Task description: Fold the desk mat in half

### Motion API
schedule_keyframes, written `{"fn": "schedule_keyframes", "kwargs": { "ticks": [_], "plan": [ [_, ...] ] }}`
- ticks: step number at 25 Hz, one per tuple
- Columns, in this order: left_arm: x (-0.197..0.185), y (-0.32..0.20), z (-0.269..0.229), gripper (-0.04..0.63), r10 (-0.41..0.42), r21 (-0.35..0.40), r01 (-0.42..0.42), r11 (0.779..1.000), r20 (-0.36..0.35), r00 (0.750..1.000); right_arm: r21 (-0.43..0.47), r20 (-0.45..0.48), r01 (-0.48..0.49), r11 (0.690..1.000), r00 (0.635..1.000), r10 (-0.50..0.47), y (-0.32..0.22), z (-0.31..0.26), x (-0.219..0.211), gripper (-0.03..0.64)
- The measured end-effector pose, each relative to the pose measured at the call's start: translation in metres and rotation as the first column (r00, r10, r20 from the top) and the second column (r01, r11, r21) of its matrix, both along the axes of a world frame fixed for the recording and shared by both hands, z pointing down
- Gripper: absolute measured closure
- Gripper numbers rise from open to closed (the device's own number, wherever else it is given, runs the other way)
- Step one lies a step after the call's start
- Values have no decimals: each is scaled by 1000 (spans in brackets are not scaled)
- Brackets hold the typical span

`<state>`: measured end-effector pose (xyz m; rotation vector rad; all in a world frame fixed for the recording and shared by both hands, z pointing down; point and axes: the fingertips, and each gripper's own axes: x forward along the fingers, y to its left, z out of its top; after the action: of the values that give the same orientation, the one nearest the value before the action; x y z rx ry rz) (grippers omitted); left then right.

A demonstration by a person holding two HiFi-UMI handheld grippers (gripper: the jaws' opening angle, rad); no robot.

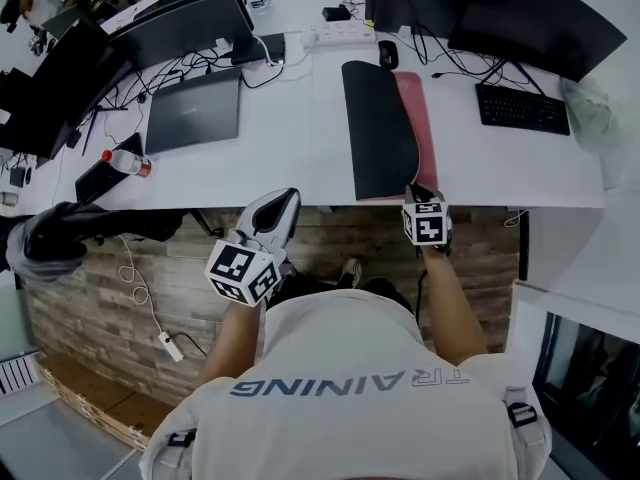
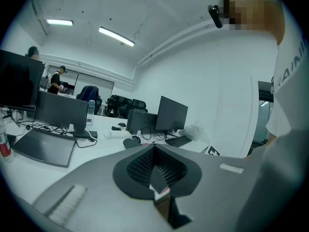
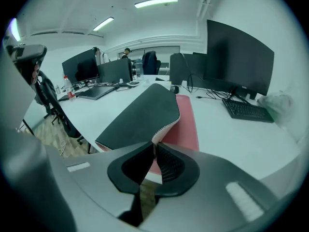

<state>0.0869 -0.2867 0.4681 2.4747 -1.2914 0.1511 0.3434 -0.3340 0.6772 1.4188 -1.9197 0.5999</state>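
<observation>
The only word that can be read is "TRAINING", in capitals across the person's white shirt. It is upside down in the head view, on the near side of the desk mat. The left gripper view shows some of its letters. Left of the desk mat, the bottle has a red label too small to read.

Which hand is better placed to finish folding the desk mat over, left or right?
Right. The right hand-held gripper is at the desk mat's near edge, seemingly shut on its lifted corner. The left hand-held gripper is off the desk, empty, left of the mat.
</observation>
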Motion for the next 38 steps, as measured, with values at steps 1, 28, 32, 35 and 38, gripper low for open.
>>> {"fn": "schedule_keyframes", "kwargs": {
  "ticks": [1, 28, 32, 35, 38],
  "plan": [
    [3, -1, -2, 597, 6, 4, -6, 1000, 0, 1000, -14, -1, -21, 1000, 1000, 21, 2, 5, 10, 575],
    [14, -24, -82, 597, -16, 179, 25, 983, -50, 999, 490, 317, -265, 830, 942, 114, -10, -227, 57, 604],
    [12, -22, -105, 597, -31, 240, 39, 970, -38, 999, 582, 320, -198, 788, 947, 2, 2, -284, 33, 604],
    [7, -23, -118, 597, -51, 274, 58, 960, -32, 998, 635, 275, -129, 761, 959, -67, 12, -313, 16, 604],
    [2, -22, -124, 597, -61, 285, 71, 956, -44, 997, 663, 246, -90, 743, 964, -103, 18, -327, 6, 604]
  ]
}}
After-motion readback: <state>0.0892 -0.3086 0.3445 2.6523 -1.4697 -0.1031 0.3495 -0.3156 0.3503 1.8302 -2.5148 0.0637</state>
